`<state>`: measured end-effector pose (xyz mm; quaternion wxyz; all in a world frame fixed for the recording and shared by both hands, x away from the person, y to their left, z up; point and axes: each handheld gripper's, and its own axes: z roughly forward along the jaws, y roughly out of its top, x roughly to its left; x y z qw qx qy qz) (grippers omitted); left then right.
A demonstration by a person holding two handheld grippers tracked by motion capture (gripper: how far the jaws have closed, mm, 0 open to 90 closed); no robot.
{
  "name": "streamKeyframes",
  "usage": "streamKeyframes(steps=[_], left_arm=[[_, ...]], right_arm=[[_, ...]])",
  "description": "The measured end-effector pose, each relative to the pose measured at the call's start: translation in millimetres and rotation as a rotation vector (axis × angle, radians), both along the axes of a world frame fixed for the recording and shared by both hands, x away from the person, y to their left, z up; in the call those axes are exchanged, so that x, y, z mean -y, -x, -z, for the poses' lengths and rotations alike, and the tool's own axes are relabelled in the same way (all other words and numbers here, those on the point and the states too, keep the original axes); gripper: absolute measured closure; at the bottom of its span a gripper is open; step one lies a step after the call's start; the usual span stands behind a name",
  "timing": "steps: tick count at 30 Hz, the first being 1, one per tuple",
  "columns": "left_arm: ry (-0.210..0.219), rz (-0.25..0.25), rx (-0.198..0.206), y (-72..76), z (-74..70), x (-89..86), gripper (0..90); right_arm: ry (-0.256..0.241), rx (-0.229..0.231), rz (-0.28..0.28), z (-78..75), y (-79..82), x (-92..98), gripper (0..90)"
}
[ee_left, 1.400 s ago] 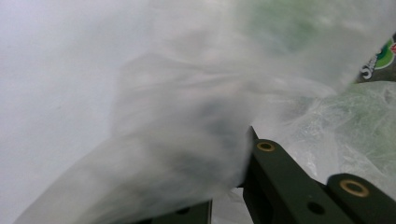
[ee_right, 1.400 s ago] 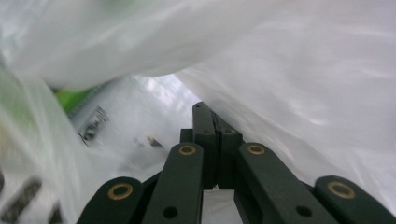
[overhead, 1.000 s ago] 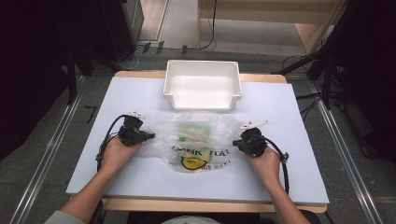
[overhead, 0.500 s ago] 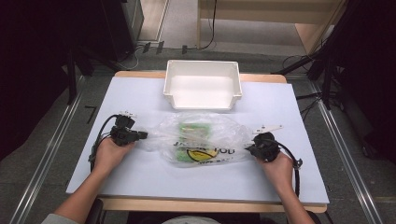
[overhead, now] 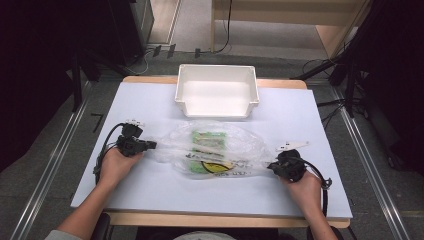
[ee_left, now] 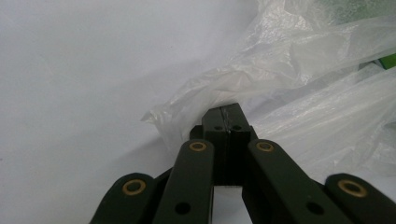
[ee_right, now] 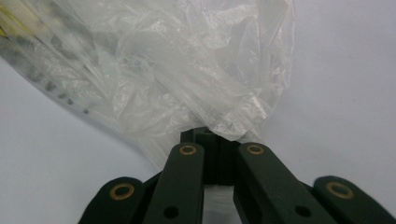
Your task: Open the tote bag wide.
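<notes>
**Hidden, cropped and unreadable**

The printing on the plastic bag [overhead: 215,150] is too small to be read from above. The right claw [ee_right: 212,133] tips are covered by crumpled film. The bag is cut off by both gripper views' edges, its green contents [ee_left: 386,59] barely glimpsed.

A white tub [overhead: 216,92] sits at the far side of the table [overhead: 150,175]. It is open at the top. Its front wall dips lower in the middle. The table top is pale, and a strip of wood shows along its near edge and its far edge. Past the table stands a wooden bench [overhead: 300,10] on a grey floor [overhead: 50,165]. Black wires [overhead: 150,52] lie on the floor behind the table. Long metal rails [overhead: 372,165] run along the floor on both sides of the table. Dark stands [overhead: 80,70] rise at the left and right.
</notes>
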<state>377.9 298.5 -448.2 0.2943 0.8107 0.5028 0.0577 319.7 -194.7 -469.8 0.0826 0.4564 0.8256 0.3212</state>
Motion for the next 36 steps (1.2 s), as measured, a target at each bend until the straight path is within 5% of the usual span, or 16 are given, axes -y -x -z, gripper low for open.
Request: streamKeyframes(steps=[4,9,15,21,28,36], left_arm=[[0.032,0.013,0.016,3.1,-8.5,2.2,90.0],[0.061,0.064,0.074,10.7,-33.2,13.5,90.0],[0.084,0.14,0.095,17.8,-51.4,36.0,90.0],[0.109,0.183,0.074,15.0,-48.1,66.2,90.0],[0.083,0.235,0.067,17.4,-37.8,94.1,90.0],[0.069,0.221,0.049,18.8,-19.9,94.1,90.0]], right_arm=[[0.001,-0.015,-0.028,-3.7,2.7,-5.4,90.0],[-0.042,0.034,-0.052,-21.0,3.9,-9.4,90.0],[-0.071,0.103,-0.136,-47.3,9.7,-25.5,90.0],[-0.072,0.128,-0.208,-59.1,7.2,-52.3,90.0],[-0.066,0.153,-0.291,-63.5,-7.8,-91.2,90.0],[-0.05,0.145,-0.287,-54.3,-38.5,-116.6,90.0]])
